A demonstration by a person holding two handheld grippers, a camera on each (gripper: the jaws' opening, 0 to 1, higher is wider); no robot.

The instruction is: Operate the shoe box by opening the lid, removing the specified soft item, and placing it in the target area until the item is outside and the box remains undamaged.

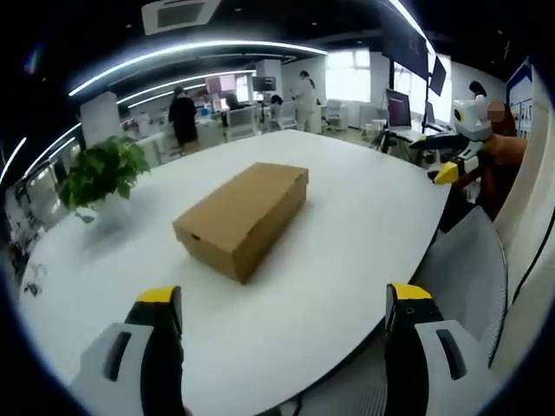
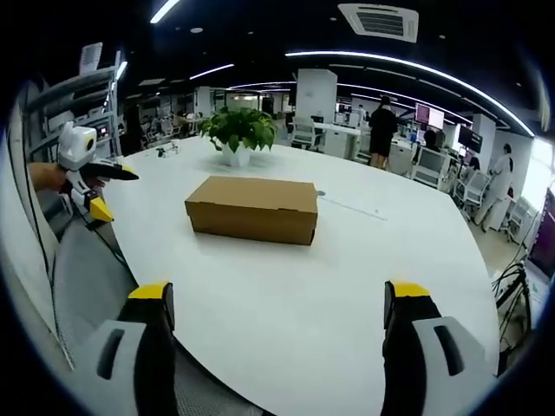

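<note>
Jaws of left gripper [image 1: 282, 308] and right gripper [image 2: 277, 303] are wide apart, empty. Shoe box [image 1: 243, 217] sits closed mid counter [image 1: 347, 234], w/ plant [image 1: 102, 172] near. Risk: rough pinch on lid may dent cardboard.

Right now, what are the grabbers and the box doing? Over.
Left gripper open, right gripper open, both empty, short of the box. Shoe box shut on the white table. Potted plant behind it, path clear.

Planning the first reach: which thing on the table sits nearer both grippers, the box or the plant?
The cardboard shoe box, lid shut, mid-table. The potted plant stands beyond it near the far edge.
</note>
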